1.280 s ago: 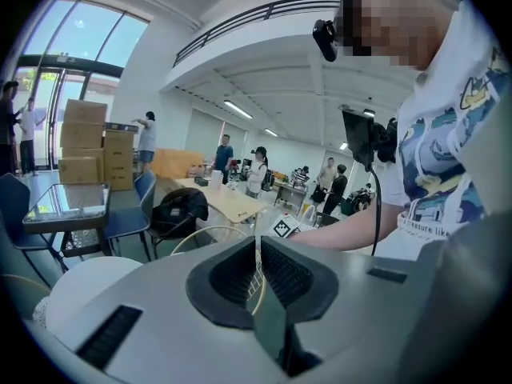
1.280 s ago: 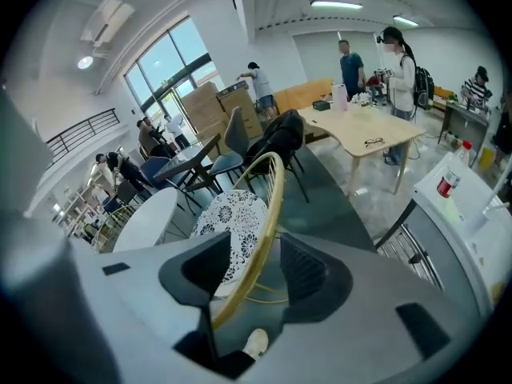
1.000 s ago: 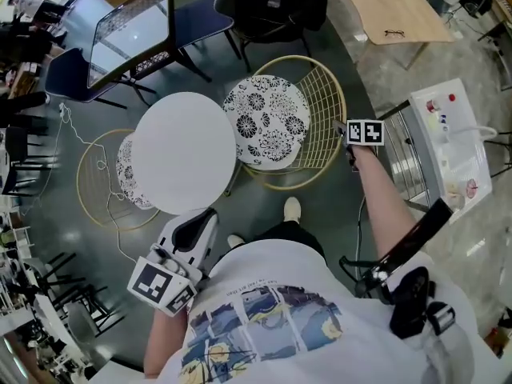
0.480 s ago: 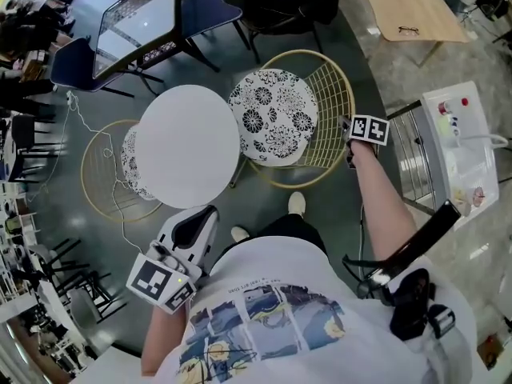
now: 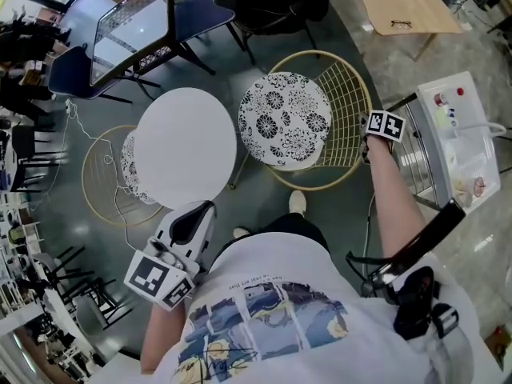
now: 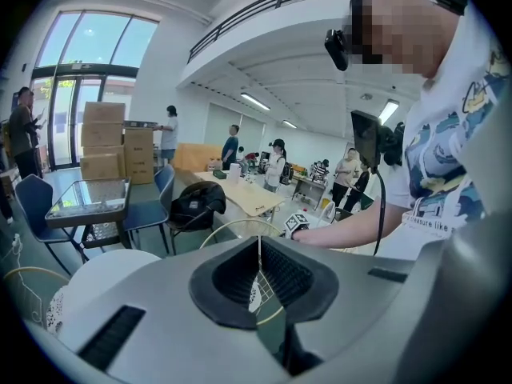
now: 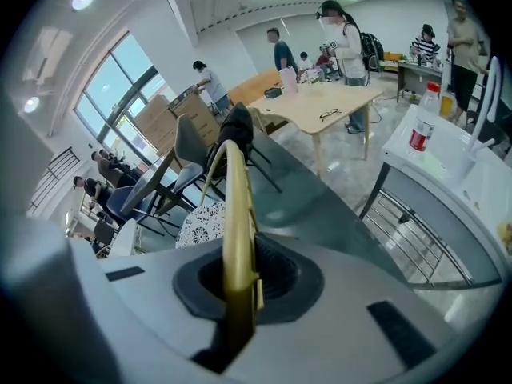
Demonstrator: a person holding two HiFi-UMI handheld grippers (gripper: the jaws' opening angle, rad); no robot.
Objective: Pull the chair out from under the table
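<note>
A gold wire chair (image 5: 352, 94) with a black-and-white floral cushion (image 5: 286, 120) stands just right of the round white table (image 5: 186, 149). My right gripper (image 5: 366, 142) is at the chair's back, and its jaws are closing on the rim. In the right gripper view the gold rim (image 7: 238, 214) runs straight up between the dark pads, which press on it at my right gripper (image 7: 240, 282). My left gripper (image 5: 198, 213) hovers near my body below the table, touching nothing. In its own view my left gripper (image 6: 258, 294) has its pads together, and the chair's rim (image 6: 232, 226) shows beyond.
A second wire chair (image 5: 100, 174) sits tucked under the table's left side. A white machine on a metal rack (image 5: 452, 134) stands close to the right of my right arm. A glass-topped table (image 5: 132, 22), a chair with a black bag (image 5: 276, 2) and a wooden table (image 5: 396, 6) lie behind.
My right gripper has moved right along with the chair's back rim. The cushion has come a little away from the table's edge. The left gripper has stayed put.
</note>
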